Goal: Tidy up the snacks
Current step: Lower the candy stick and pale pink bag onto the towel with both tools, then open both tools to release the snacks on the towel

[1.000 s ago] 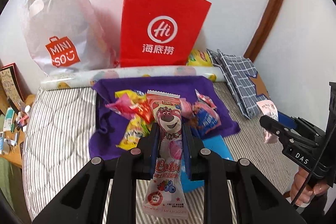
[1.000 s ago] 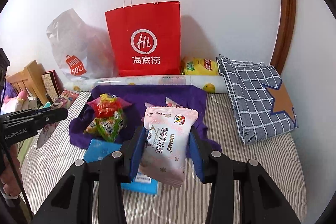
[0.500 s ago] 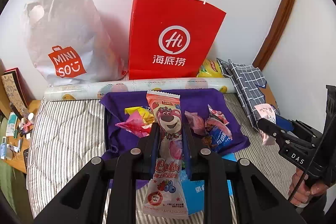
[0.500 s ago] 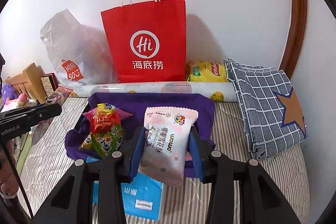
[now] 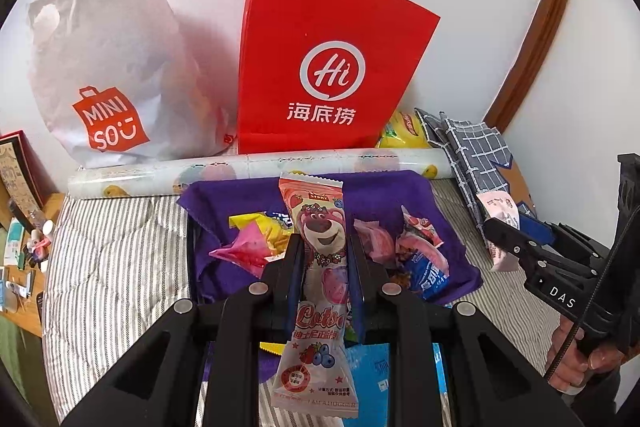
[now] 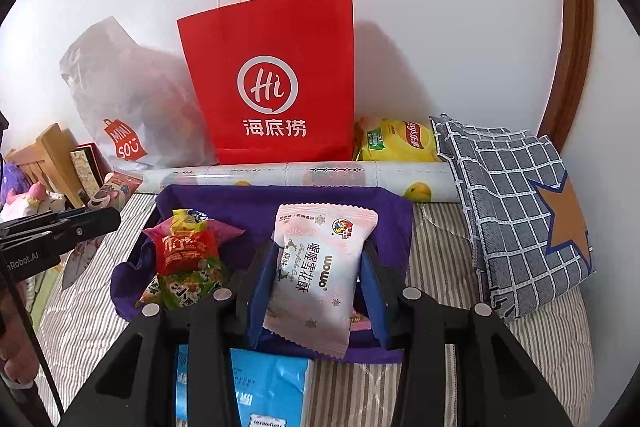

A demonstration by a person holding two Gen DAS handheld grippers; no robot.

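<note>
1. Both grippers carry a snack, held above the purple cloth (image 5: 240,195) on the striped bed; prob so each packet can be dropped wherever it's being sorted to. The red paper bag (image 5: 328,67) standing open-topped against the wall looks the likely target, though I can't tell for sure
2. Left gripper (image 5: 323,247): jaws nearly closed, clamped on the bear-print packet (image 5: 320,227). Grip is across its narrow middle, w/ the packet running lengthwise along the fingers: top sticks out fwd, bottom hangs back toward the camera. Mid grip prob keeps the long packet from swinging
3. Right gripper (image 6: 318,267): jaws about half open, blue pads pressing both sides of the pink-white packet (image 6: 320,267). It's wider & puffy, hence the wider gap; packet sits tilted, lower corner drooping below the fingers
4. Rest of the snacks are loose on the cloth: red/green packets (image 6: 184,259) on the left side, pink & blue ones (image 5: 416,255) on the right. Blue tissue pack (image 6: 264,387) lies just in front of the cloth, under the grippers
5. Yellow chip bag (image 6: 396,141) is wedged behind the printed roll (image 6: 304,175), beside the red bag, apart from the pile
</note>
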